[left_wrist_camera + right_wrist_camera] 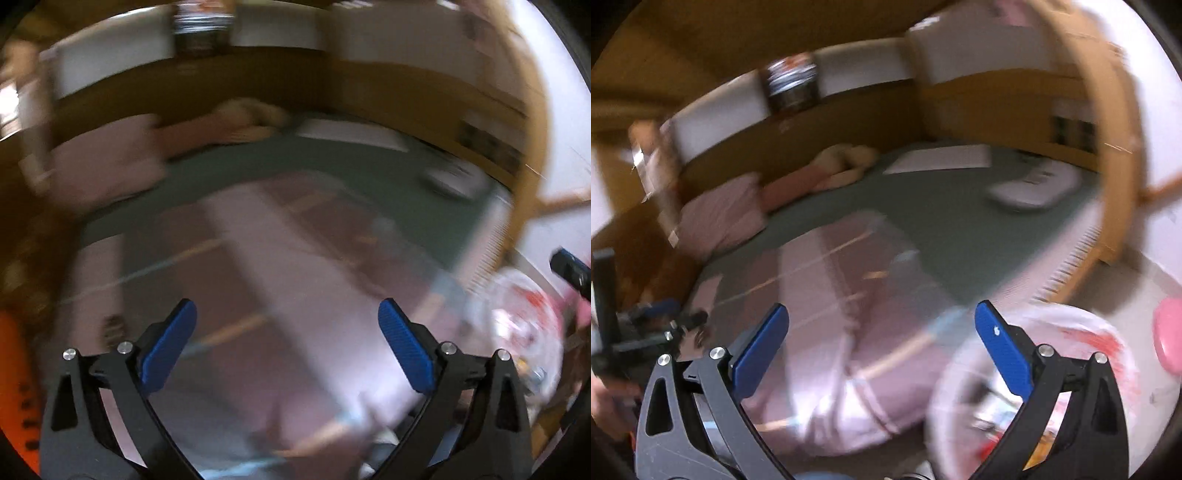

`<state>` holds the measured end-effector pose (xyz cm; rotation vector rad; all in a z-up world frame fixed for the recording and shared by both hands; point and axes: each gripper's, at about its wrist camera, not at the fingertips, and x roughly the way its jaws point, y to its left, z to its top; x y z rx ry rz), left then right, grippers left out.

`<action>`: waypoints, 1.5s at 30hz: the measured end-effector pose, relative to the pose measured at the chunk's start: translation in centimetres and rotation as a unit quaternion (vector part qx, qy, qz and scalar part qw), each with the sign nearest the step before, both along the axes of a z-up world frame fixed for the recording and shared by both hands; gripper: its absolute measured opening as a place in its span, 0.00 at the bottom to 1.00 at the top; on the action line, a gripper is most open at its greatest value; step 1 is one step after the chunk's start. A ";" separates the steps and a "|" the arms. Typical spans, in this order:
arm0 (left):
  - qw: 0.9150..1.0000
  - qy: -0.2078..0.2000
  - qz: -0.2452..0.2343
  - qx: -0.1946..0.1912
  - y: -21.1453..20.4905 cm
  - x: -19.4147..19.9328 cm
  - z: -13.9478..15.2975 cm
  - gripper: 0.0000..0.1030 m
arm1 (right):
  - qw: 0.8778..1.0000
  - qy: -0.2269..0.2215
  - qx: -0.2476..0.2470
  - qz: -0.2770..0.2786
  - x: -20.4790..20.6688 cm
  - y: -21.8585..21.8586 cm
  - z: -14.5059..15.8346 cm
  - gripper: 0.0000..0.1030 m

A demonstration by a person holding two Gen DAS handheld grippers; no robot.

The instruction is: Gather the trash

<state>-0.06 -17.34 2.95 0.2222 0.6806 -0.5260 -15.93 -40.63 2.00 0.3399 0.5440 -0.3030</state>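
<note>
Both views are motion-blurred. My left gripper (287,314) stands open above a pink striped duvet (280,266), with nothing between its blue pads. A white plastic trash bag (524,325) with red print sits low at the right, with litter inside. In the right wrist view my right gripper (882,317) is open and empty too, over the same duvet (849,314). The trash bag (1082,354) lies just behind its right finger, its mouth holding several blurred bits of trash. The left gripper (653,325) shows at the left edge, in a hand.
A bed with a green sheet (942,206) fills the middle. Pink pillows (724,214) and a plush toy (842,162) lie along the wooden headboard. A white folded cloth (942,158) and a white device (1034,184) rest on the far side. A pink object (1167,339) sits right.
</note>
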 end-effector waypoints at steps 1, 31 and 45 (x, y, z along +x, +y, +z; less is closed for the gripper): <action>0.999 -0.007 0.034 0.000 2.4 1.3 0.3 0.96 | 1.000 0.004 -0.009 0.017 2.0 1.5 0.0 0.96; 0.973 0.018 0.229 -0.006 14.3 9.8 -8.0 0.96 | 0.983 0.055 -0.078 0.156 23.4 19.7 -6.5 0.96; 0.970 0.035 0.241 -0.003 15.1 10.6 -8.6 0.96 | 0.982 0.051 -0.081 0.160 23.5 20.0 -6.4 0.96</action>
